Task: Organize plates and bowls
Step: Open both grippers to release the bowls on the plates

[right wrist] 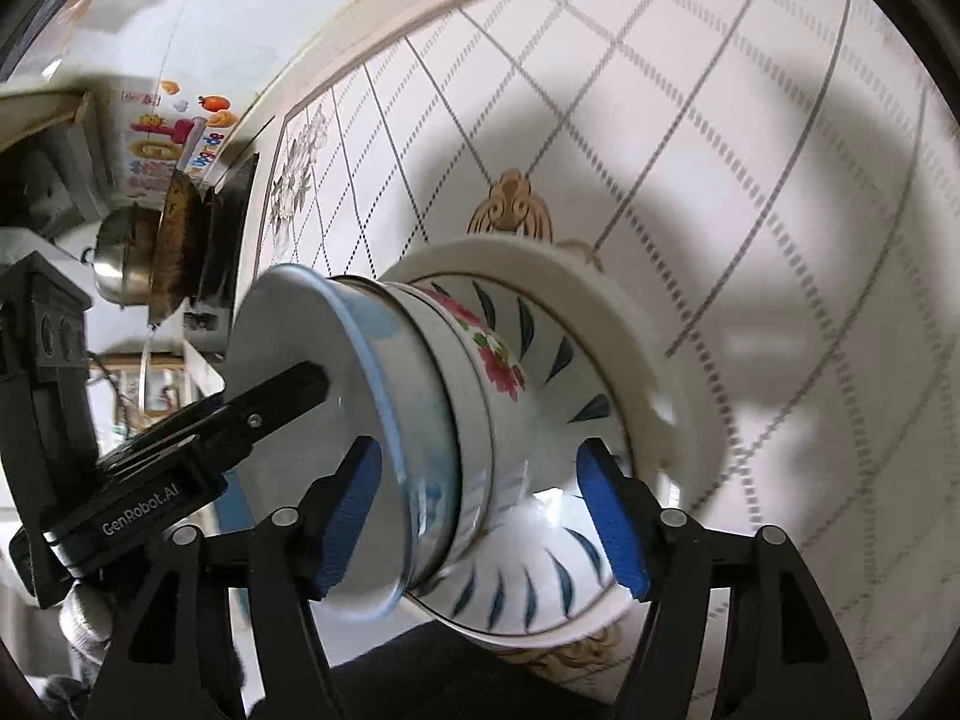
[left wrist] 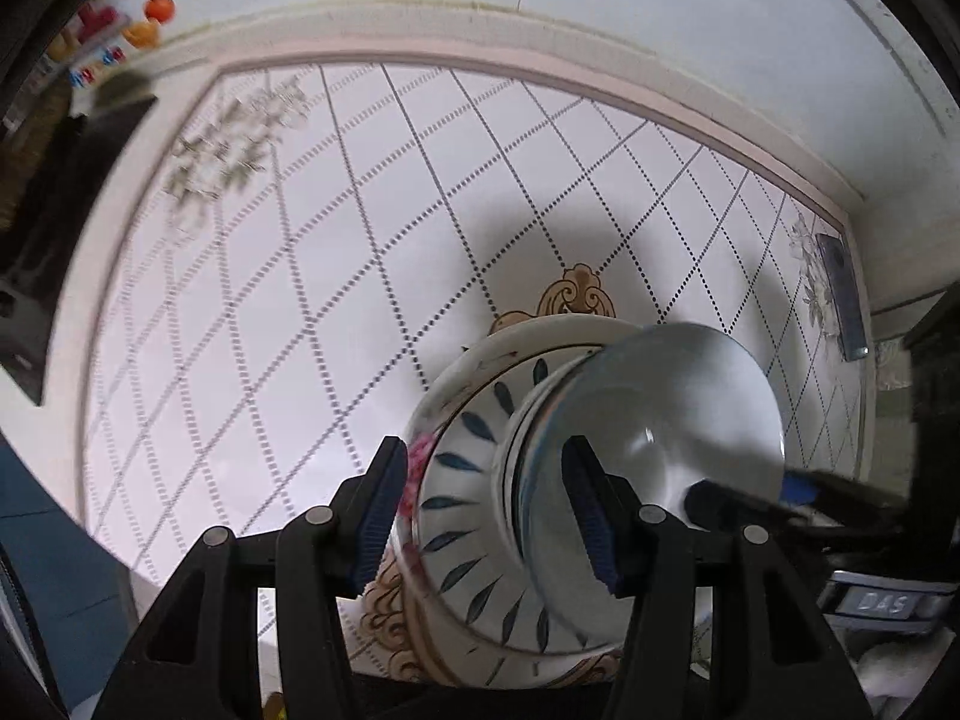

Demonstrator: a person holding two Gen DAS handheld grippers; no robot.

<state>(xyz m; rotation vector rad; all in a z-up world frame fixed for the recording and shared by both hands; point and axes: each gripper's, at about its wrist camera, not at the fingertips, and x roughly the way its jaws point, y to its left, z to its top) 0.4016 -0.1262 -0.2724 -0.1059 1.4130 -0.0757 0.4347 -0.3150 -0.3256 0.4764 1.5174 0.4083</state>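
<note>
a stack of bowls [left wrist: 480, 480] sits on a white plate [right wrist: 600, 276], low centre on the tiled table [left wrist: 300, 300]. left gripper [left wrist: 486, 516] and right gripper [right wrist: 486, 516] straddle it; contact unclear, bowls' bases hidden.

clear: tabletop [left wrist: 288, 276] left of bowl stack [left wrist: 480, 480] | blocked: clutter [right wrist: 168, 252] perhaps at far edge

The words "GenRobot.AI" stand in white on the black left gripper [right wrist: 288, 387], at eight o'clock. The letters "DAS" show on a grey tag [left wrist: 888, 603] at four o'clock.
</note>
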